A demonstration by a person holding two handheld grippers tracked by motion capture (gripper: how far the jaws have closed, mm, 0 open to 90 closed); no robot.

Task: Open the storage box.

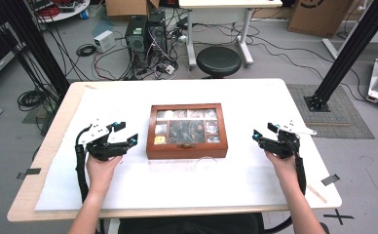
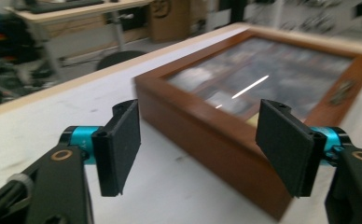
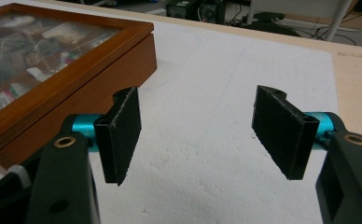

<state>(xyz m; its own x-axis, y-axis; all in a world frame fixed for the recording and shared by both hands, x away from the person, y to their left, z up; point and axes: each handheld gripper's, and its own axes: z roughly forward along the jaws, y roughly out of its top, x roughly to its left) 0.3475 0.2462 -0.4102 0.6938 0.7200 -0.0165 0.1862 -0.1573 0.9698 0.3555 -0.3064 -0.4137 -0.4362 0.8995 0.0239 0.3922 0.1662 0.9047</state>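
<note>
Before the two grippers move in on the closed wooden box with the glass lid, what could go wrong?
The brown wooden box with the glass lid lies loose on the white foam sheet; a push from only the open left gripper or only the open right gripper may slide it. Hard jaws might scratch the glass.

Both forearms entered from the bottom edge of the high view and angled slightly outward. The left hand (image 1: 101,168) sat at lower left and gripped the left gripper (image 1: 127,134), which pointed toward frame centre-right. The right hand (image 1: 283,163) sat at lower right and gripped the right gripper (image 1: 263,132), which pointed toward frame centre-left. Each gripper's fingers (image 2: 118,147) stood spread with nothing between them; the right pair (image 3: 123,140) stood at least as wide. A black cable trailed back along each wrist.
</note>
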